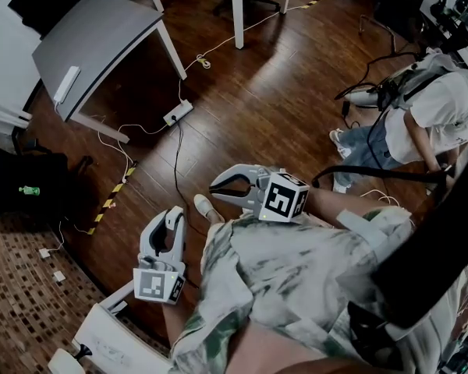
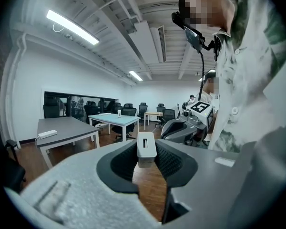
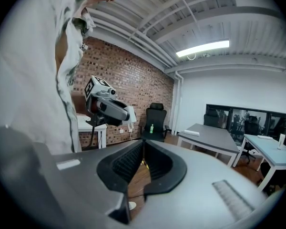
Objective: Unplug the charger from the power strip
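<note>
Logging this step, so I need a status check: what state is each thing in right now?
Charger: unplugged, clamped between the left gripper's jaws.
Left gripper: shut on the charger.
Right gripper: shut, nothing in it.
Power strip: lying on the floor, cables running to it.

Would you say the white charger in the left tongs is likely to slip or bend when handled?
The charger looks like a rigid plastic block, so bending seems unlikely. Its smooth faces might slip between the left tongs.
</note>
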Demonstrator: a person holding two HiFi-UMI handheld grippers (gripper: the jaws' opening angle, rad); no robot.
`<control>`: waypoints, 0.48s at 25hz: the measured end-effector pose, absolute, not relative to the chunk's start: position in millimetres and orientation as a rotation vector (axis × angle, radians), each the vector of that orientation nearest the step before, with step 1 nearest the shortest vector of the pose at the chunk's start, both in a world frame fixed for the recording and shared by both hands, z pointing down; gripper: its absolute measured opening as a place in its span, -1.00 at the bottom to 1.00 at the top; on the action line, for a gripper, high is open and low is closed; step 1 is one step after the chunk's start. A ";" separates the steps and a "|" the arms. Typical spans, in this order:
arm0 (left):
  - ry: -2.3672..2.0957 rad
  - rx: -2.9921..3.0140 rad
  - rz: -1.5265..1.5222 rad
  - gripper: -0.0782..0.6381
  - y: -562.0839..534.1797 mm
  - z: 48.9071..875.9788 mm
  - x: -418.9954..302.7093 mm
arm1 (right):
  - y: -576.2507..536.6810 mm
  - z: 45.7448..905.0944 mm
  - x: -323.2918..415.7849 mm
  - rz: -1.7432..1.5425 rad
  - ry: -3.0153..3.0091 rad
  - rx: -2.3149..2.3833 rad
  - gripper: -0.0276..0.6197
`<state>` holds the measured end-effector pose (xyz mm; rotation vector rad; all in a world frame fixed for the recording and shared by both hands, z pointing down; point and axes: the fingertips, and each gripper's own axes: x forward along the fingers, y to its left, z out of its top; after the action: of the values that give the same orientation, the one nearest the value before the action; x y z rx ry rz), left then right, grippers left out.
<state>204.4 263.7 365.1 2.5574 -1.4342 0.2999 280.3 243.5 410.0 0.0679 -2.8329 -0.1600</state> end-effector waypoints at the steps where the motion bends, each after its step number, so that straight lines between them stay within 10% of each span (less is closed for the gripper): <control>1: -1.439 2.552 0.297 -0.49 264.3 365.5 203.8 | 244.4 409.4 279.8 -0.161 -2.832 0.062 -0.85; 12: -1.421 2.555 0.285 -0.49 252.2 367.8 197.3 | 237.5 414.7 270.8 -0.153 -2.800 0.044 -0.89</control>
<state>197.3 252.2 367.8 2.5548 -1.4212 0.2854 270.8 237.5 414.7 0.0437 -2.8004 -0.1529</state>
